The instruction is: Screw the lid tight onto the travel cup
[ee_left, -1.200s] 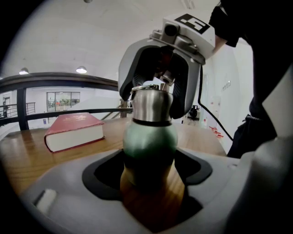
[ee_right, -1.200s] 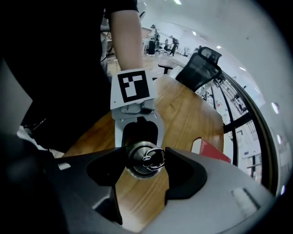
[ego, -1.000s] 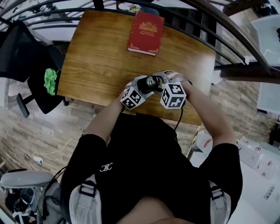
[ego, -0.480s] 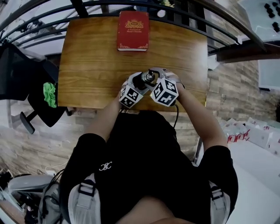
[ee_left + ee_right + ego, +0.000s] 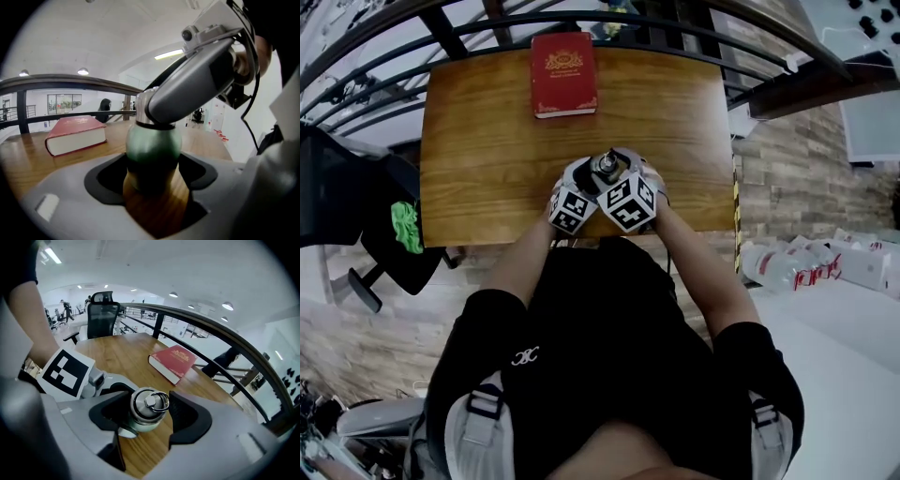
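Wooden brown tabletop (image 5: 487, 141) carries one red hardback book (image 5: 563, 74) at its far edge and one green metal travel cup (image 5: 153, 143) upright near the near edge. Two grippers meet there: the left gripper (image 5: 153, 180) clasps the cup's body, the right gripper (image 5: 146, 423) clamps the steel ringed lid (image 5: 149, 404) from above. Both holds match a second ago; only the right marker cube (image 5: 626, 200) has swung closer to the left gripper.

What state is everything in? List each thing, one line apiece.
travel cup: upright on the table.
lid: sitting on the cup's mouth; how tight it is cannot be told.
left gripper: shut on the travel cup.
right gripper: shut on the lid.
red book: closed, lying flat.
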